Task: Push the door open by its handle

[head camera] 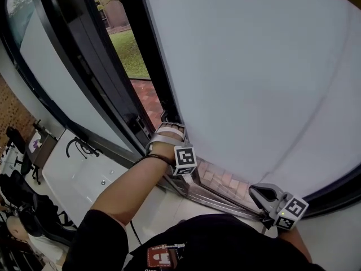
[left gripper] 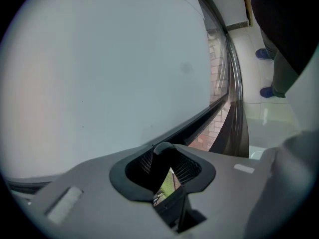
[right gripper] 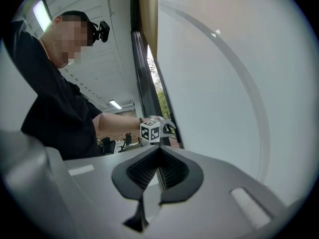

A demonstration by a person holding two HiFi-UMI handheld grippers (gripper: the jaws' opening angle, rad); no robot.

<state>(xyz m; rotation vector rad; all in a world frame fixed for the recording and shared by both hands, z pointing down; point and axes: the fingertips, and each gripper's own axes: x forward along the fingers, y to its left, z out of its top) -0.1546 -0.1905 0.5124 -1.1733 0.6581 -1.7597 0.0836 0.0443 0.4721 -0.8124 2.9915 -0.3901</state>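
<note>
Item: door (head camera: 254, 66), a frosted pane in a black frame that fills most of the head view. Condition: ajar, with a narrow gap (head camera: 131, 52) at its free edge showing grass and brick paving (head camera: 148, 97) outside. Handle (right gripper: 250, 88): judged to be the long pale bar arching across the pane in the right gripper view. Neither gripper is seen touching it. Left gripper (head camera: 169, 131): at the door's free edge, beside the gap, arm outstretched. Its jaws stand apart with nothing between them, only a sliver of grass visible through the opening. Right gripper (head camera: 259, 193): low and close to the person's body, near the door's black frame. Its jaws are drawn together at the tips and hold nothing. Progress, as a judgement: the push is partly done, since the door has left its frame. What remains is to swing it wide, with contact on the handle rather than at the edge. Containers: none in view, so no contents to record. Surroundings: a white desk (head camera: 79, 182) indoors at the left.
</note>
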